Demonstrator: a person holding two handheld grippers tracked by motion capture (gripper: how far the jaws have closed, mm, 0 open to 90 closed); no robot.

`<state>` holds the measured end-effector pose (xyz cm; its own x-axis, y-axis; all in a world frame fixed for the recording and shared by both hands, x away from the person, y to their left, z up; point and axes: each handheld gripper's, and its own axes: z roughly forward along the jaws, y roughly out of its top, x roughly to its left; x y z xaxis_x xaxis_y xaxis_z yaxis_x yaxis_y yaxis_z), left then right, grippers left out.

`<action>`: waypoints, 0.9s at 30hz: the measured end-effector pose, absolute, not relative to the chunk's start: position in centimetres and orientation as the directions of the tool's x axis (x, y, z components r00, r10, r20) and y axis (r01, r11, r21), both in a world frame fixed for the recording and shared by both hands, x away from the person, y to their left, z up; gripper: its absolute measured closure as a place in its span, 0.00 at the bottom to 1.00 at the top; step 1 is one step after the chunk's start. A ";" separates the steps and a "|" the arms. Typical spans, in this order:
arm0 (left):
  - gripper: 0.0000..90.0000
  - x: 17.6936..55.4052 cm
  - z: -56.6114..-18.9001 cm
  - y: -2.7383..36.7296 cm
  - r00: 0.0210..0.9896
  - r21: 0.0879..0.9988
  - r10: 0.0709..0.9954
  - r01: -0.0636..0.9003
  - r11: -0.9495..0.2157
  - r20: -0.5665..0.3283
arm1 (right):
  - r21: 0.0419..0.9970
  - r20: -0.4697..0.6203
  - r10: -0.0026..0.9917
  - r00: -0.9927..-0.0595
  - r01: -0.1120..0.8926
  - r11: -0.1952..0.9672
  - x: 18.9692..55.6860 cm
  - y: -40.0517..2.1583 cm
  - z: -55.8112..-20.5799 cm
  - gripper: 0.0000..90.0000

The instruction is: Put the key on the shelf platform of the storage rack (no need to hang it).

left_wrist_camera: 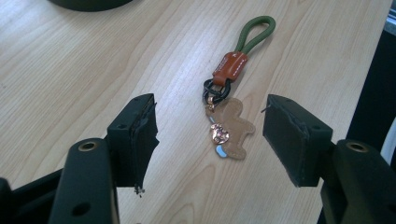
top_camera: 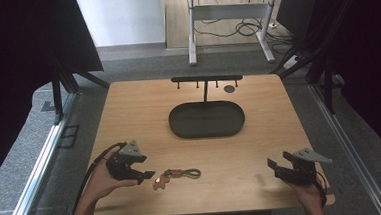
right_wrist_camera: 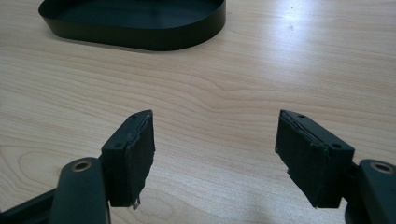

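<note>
Pale wood grain covers the table (top_camera: 128, 106), and near its lower middle in the high view a keychain (top_camera: 176, 175) is laid flat: a green cord loop (left_wrist_camera: 256, 32), a brown leather tab (left_wrist_camera: 229, 67), a black ring and a tan gingerbread-man charm (left_wrist_camera: 233, 128) with a small copper disc on it. The left gripper (top_camera: 145, 174) is seen at the lower left of the high view, just beside the charm end, and is held released, its jaws spread wide; in the left gripper view the charm lies on the wood between and slightly beyond the two pads, untouched. The right gripper (top_camera: 273, 165) is held at the lower right of the high view, well apart from the keychain, likewise released with nothing between its jaws. A black oval tray (top_camera: 207, 131) is placed at the centre of the table, with a black hook rack (top_camera: 206, 79) behind it.

The pick-up is judged to be not yet begun. The chief risk is judged to lie in the flatness of the charm: if the jaws are closed without being lowered to the wood, the thin piece could be missed or merely pushed aside. A grip taken on the charm alone could leave the cord swinging, so that it snags on the tray rim or a hook. The pads look frayed at their edges, which might weaken the hold.
</note>
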<state>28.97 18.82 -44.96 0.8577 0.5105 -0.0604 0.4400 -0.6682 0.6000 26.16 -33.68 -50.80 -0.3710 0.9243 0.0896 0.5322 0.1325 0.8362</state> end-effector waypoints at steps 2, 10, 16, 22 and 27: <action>0.40 29.0 -44.9 18.5 0.863 0.595 0.502 0.433 -0.677 -0.058 | 0.838 0.089 0.924 -0.371 0.530 0.132 26.2 -33.7 -50.8 0.32; 0.40 29.2 -44.6 17.4 0.878 0.576 0.476 0.416 -0.704 -0.052 | 0.840 0.088 0.926 -0.368 0.527 0.130 26.0 -33.8 -50.6 0.32; 0.40 29.4 -44.4 16.6 0.898 0.555 0.439 0.385 -0.738 -0.039 | 0.840 0.084 0.924 -0.372 0.526 0.135 26.0 -33.7 -50.7 0.32; 0.40 30.0 -44.7 15.3 0.916 0.521 0.400 0.363 -0.773 -0.044 | 0.836 0.082 0.924 -0.374 0.530 0.140 26.1 -33.7 -50.7 0.32; 0.42 30.3 -45.0 14.4 0.925 0.500 0.376 0.349 -0.793 -0.048 | 0.836 0.083 0.924 -0.374 0.531 0.140 26.1 -33.7 -50.8 0.32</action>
